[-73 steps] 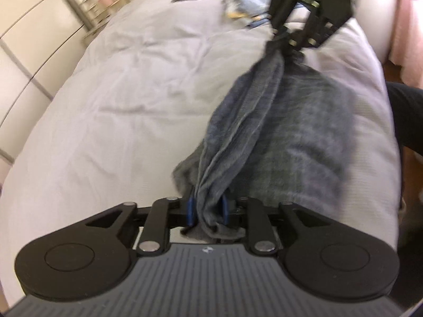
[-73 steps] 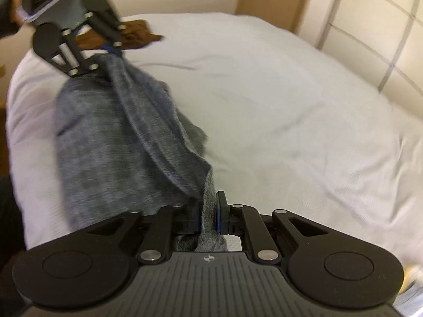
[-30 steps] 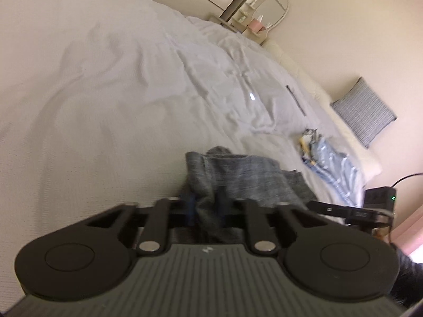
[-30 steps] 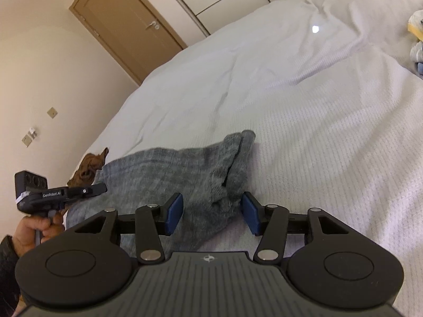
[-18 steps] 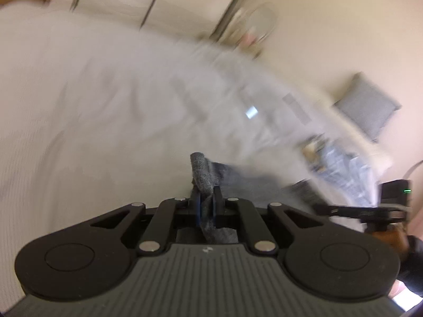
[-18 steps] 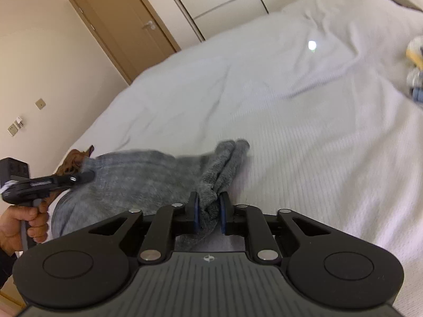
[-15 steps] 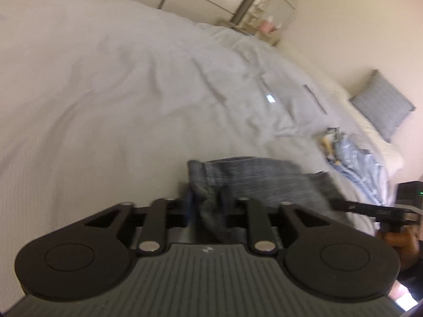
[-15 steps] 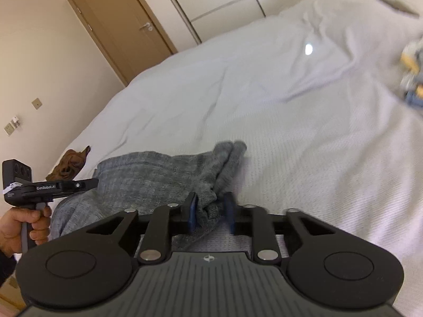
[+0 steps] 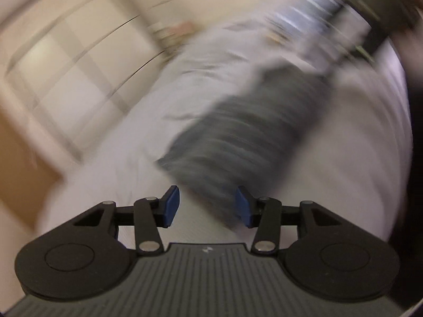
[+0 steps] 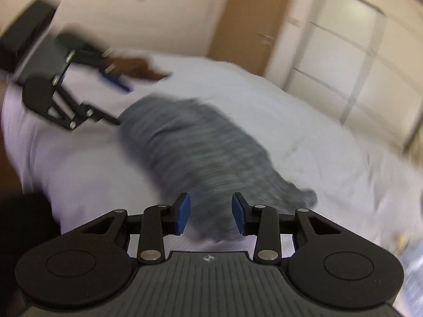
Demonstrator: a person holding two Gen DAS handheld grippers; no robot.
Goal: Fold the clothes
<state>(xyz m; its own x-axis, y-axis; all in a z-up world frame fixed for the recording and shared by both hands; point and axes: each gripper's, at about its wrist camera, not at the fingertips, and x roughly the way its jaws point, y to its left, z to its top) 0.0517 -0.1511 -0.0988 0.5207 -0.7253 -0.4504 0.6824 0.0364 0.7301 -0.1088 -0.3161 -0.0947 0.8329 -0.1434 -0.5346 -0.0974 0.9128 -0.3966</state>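
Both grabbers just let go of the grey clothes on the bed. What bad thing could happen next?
The grey garment lies near the bed's edge, so a careless tug might slide it off. Both views are blurred from fast motion, so the open left gripper or right gripper could pinch the wrong spot and bunch up the fold.

Both views are taken from close above a white bed (image 9: 357,142), each looking forward along its own gripper's 2 fingers at a downward slant. In the left wrist view the left gripper (image 9: 207,206) fills the lower frame, with wardrobe panels (image 9: 74,60) at upper left. The right wrist view is aimed the opposite way, toward a door (image 10: 253,18) at top centre. A grey garment (image 10: 201,142) at mid-frame is shared by both, heavily blurred.
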